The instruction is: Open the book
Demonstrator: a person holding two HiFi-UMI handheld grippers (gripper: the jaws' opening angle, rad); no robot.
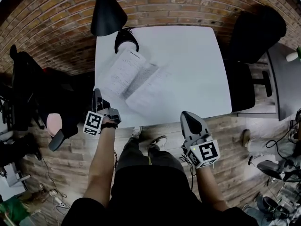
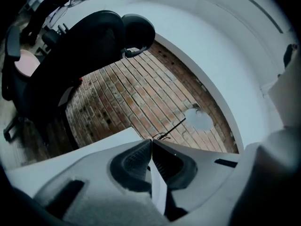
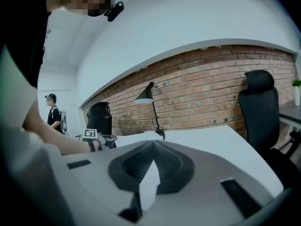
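Left gripper point(image 1: 97, 95): clenched, empty, at table point(image 1: 193, 65) near-left corner.
Right gripper point(image 1: 188, 117): clenched, empty, off near edge.
Book point(image 1: 134, 81): open, toward left edge, beside lamp point(image 1: 107, 11).

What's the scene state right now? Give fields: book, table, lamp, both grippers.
book: already open, lying flat, pages up, on the left half of the table
table: white, bare on its right half
lamp: black, at the far left corner, behind the book
left gripper: jaws together, nothing between them, by the book's near left corner
right gripper: jaws together, nothing between them, at the table's near edge, clear of the book
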